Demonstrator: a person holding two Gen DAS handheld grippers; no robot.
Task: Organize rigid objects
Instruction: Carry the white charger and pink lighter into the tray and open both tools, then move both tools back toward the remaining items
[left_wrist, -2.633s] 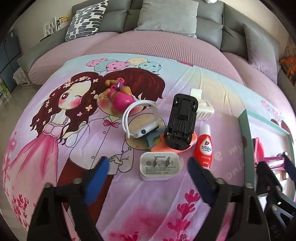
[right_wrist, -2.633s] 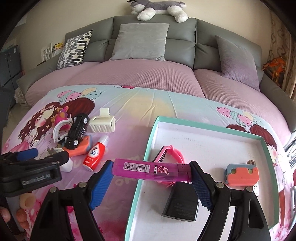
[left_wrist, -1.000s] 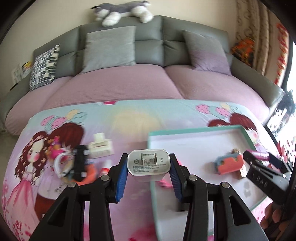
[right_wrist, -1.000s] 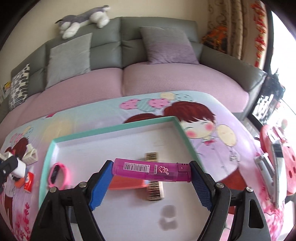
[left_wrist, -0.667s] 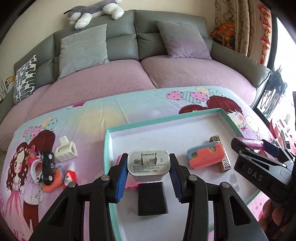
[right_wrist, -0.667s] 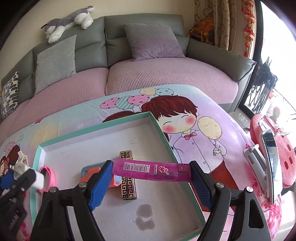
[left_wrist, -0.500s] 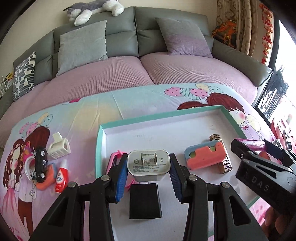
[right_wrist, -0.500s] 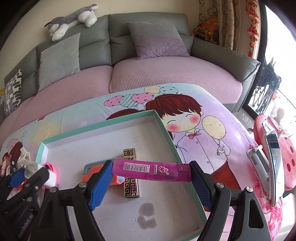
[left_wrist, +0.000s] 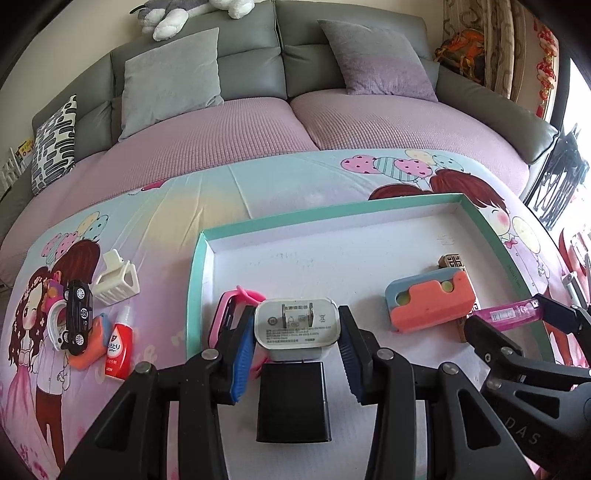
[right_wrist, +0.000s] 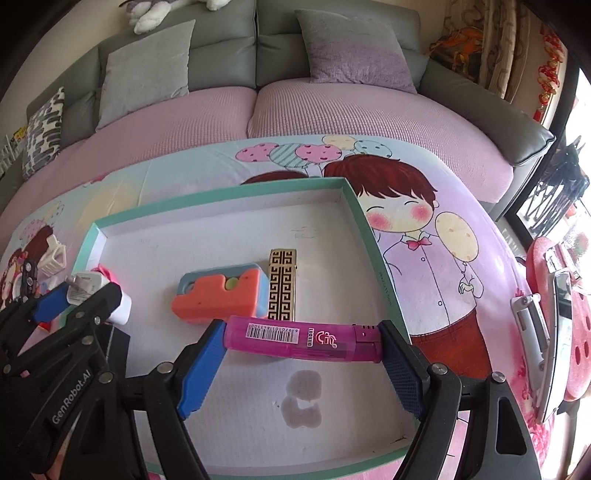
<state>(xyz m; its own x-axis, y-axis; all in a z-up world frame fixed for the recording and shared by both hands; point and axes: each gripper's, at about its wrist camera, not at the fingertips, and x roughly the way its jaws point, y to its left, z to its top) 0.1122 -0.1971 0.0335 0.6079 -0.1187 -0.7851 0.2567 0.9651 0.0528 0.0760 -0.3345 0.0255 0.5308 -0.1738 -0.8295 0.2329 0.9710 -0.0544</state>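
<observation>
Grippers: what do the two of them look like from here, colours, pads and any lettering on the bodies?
Both are matte black plastic frames with silver screws at the joints. The left gripper has blue ribbed pads on its fingers, and its body reads "GenRobot.AI" in the right wrist view. The right gripper has the same build, one pad bright blue, the other a darker navy; "DAS" is legible on its body. No cables or sleeves show.

We could not read the small print on the white charger (left_wrist: 297, 326). It and a gripper finger (left_wrist: 242, 350) hid most of the pink band (left_wrist: 236, 306); the plush husky (left_wrist: 192, 11) ran off the top edge.
</observation>
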